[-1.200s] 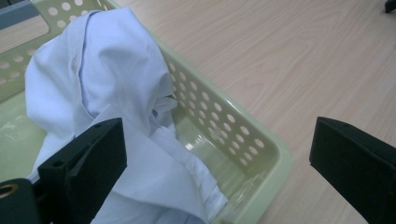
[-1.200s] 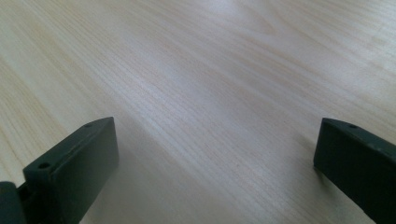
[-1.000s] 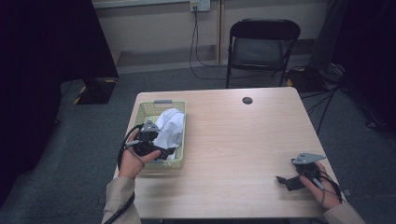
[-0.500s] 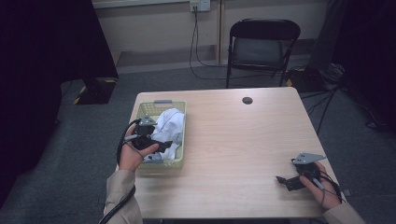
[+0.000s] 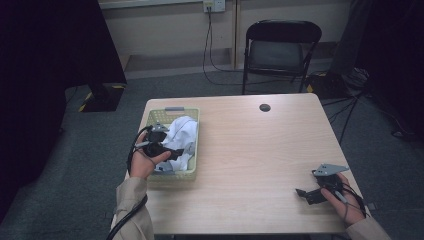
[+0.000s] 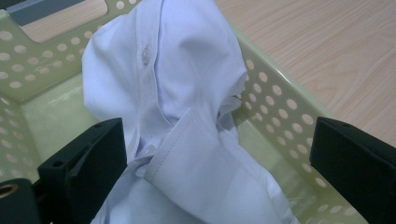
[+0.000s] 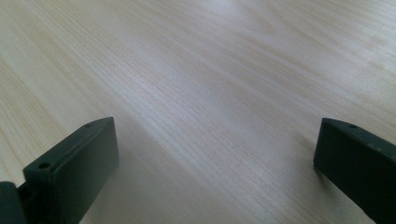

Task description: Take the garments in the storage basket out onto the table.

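Observation:
A crumpled white shirt (image 5: 181, 136) (image 6: 187, 116) lies in a pale green perforated basket (image 5: 172, 171) (image 6: 280, 107) at the table's left side. My left gripper (image 5: 179, 152) (image 6: 217, 163) hangs over the basket's near part, open, its jaws on either side of a fold of the shirt with a stitched cuff edge. Whether the jaws touch the cloth I cannot tell. My right gripper (image 5: 306, 194) (image 7: 215, 163) rests low over the bare wood near the table's front right corner, open with nothing between its jaws.
The light wooden table (image 5: 260, 165) has a small dark round cap (image 5: 265, 107) near its far edge. A black folding chair (image 5: 278, 50) stands behind the table. Cables (image 5: 215, 55) run down the wall to the grey carpet.
My left gripper has shifted slightly toward me and lower into the basket, over the shirt. The right gripper has stayed where it was.

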